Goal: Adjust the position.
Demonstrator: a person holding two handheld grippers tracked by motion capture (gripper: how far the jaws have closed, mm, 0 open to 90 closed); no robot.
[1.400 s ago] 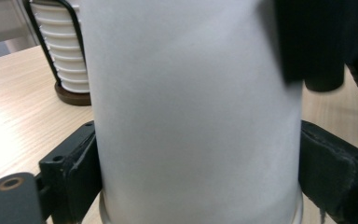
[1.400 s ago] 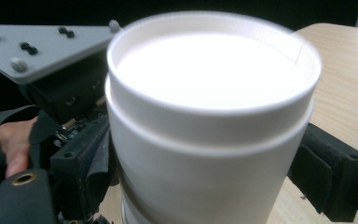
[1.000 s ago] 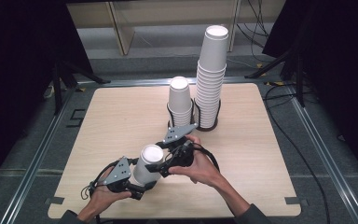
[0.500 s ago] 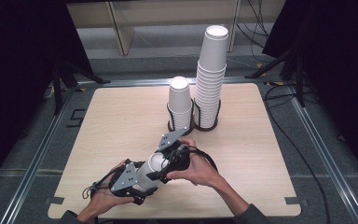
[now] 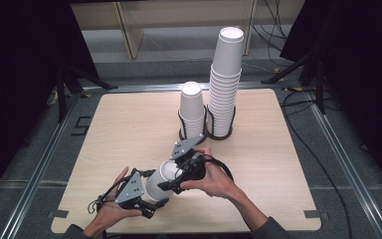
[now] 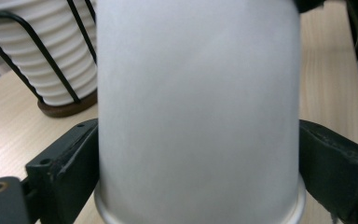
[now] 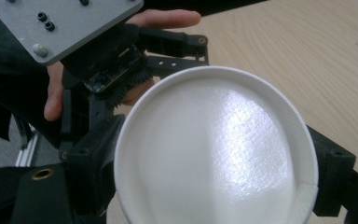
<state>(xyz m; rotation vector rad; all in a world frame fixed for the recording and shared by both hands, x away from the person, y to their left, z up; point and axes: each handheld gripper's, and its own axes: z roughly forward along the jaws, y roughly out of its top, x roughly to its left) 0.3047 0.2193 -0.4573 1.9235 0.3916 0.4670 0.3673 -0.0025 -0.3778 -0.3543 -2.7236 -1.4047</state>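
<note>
A white paper cup lies tilted low over the front of the table, between my two grippers. My left gripper flanks its rim end. In the left gripper view the cup sits between the jaws of this gripper, which have just been opening and stand close beside the wall without squeezing it. My right gripper comes from the right and is shut on the cup's base end. In the right gripper view the round base sits between the jaws of that gripper.
Two wire holders stand at the table's far middle: a short stack of cups and a tall stack. One holder appears behind the cup in the left gripper view. The left hand and its grey plate are close behind the cup.
The cup has tipped from nearly upright to lying lower between the grippers. The right gripper has come down a little toward the left one.
</note>
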